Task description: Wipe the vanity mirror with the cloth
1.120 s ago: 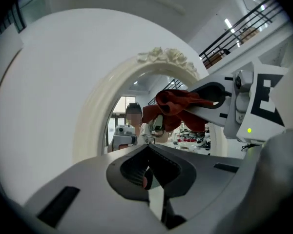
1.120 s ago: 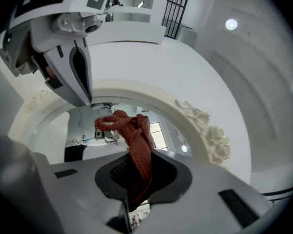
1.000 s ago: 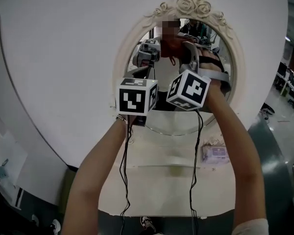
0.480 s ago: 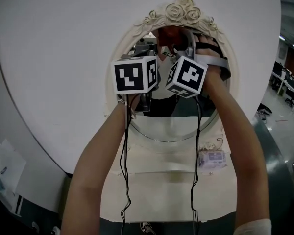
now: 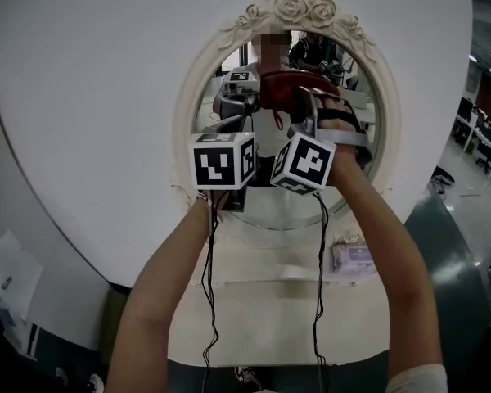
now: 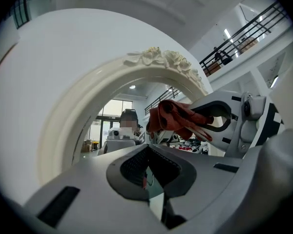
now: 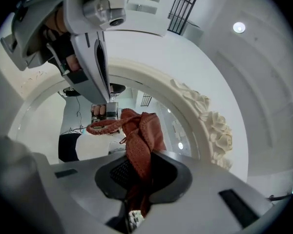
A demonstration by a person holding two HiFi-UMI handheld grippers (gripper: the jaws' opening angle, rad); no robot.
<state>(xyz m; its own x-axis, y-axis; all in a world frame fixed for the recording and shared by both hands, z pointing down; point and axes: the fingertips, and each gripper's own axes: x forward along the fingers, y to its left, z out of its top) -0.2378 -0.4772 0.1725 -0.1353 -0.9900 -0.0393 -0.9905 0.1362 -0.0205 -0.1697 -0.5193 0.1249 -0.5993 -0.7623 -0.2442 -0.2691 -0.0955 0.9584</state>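
Right gripper (image 7: 139, 179): jaws clamped on red cloth (image 7: 142, 139), cloth bunched and sticking out past tips.
Cloth meets its own reflection, so judged touching glass of mirror (image 5: 356, 88), upper middle of oval.
Mirror's long axis is vertical; most glass lies below cloth, toward near side.
Left gripper (image 6: 149, 167): jaws together, nothing between, just left of right gripper and short of glass.
Right hand nearer; wiping falls to it.

Readable text: we find none.
Left cube (image 5: 222, 160), right cube (image 5: 308, 163): we see only black-and-white square patterns.
Packet (image 5: 352, 258), well below the jaws: print too blurred for us.
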